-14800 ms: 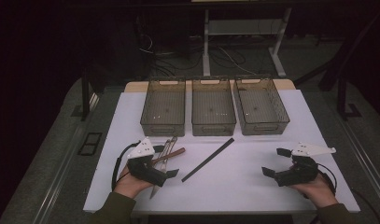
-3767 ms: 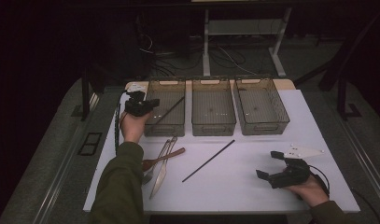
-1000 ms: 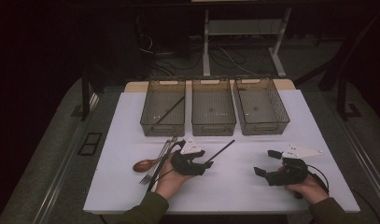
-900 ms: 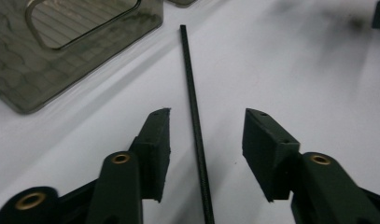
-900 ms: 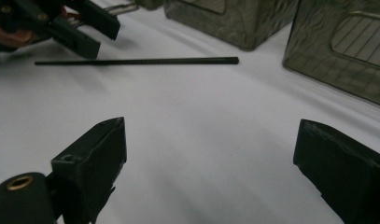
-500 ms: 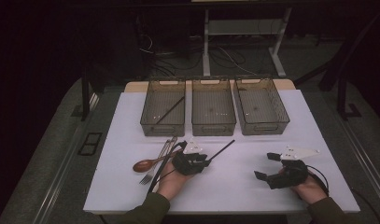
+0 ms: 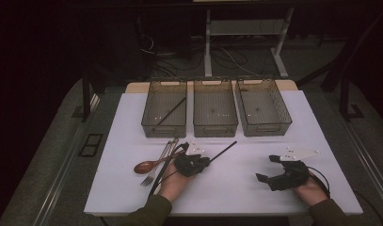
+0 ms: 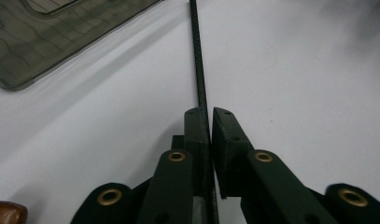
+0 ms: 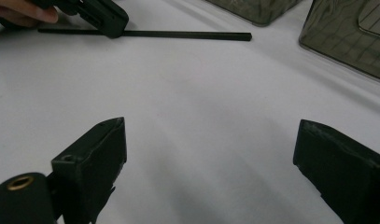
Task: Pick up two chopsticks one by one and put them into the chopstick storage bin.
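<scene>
A thin black chopstick (image 7: 224, 149) lies slantwise on the white table (image 7: 236, 193), in front of the middle bin (image 7: 215, 128). My left gripper (image 7: 205, 161) rests on the table with its jaws shut on the near part of the chopstick (image 8: 197, 60); the left gripper (image 8: 209, 114) pinches it between the two black pads. A second black chopstick (image 7: 171, 111) lies inside the left bin (image 7: 163, 133). My right gripper (image 7: 266, 168) sits low at the front right, and the right gripper (image 9: 211, 126) is open wide with only bare table between its fingers.
Three smoky see-through bins stand in a row at the back, the right bin (image 7: 265, 128) holding nothing I can see. A wooden spoon (image 7: 144, 166), a fork (image 7: 149, 178) and other metal cutlery (image 7: 168, 147) lie left of my left hand.
The left hand dropped one chopstick in the left bin, came back to the table's middle and shut on the second chopstick. In the last second both hands barely moved.
</scene>
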Tool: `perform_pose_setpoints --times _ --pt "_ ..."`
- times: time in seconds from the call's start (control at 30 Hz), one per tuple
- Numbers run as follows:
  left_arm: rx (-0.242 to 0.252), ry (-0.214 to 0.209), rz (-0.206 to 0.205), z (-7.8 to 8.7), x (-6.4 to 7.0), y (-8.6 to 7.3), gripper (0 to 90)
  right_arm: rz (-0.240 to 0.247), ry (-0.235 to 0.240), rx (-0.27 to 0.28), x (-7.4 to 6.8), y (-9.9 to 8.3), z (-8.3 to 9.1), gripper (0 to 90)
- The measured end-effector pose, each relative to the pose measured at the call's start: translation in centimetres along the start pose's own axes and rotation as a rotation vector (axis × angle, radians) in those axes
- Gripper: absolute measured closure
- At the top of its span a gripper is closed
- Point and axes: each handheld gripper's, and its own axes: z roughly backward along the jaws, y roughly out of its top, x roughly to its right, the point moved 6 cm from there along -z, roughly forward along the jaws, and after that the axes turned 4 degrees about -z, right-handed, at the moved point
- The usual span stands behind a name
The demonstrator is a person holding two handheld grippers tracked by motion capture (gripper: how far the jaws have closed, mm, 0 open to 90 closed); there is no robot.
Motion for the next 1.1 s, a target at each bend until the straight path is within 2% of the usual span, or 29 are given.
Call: perform_pose_setpoints --times 0.3,0.43,0.53,0.8,1.1 --pt "-0.003 0.015 -0.024 0.0 0.1 0.0 85.4 0.000 0.002 -0.016 -0.1 -0.1 -0.1 8.9" --pt "0.009 0.003 -0.003 0.4 -0.2 0.2 85.4 0.003 0.001 -0.017 0.0 -0.1 -0.1 8.9" --pt "0.036 -0.006 0.017 0.9 -0.3 0.6 85.4 0.007 0.000 -0.019 0.0 -0.1 -0.1 8.9" --pt "0.086 -0.035 0.035 2.4 -0.4 1.4 85.4 0.003 0.003 -0.022 0.1 -0.1 0.0 8.9" --pt "0.118 -0.067 0.025 3.7 -0.4 2.0 85.4 0.000 0.002 -0.026 0.1 -0.1 0.0 8.9"
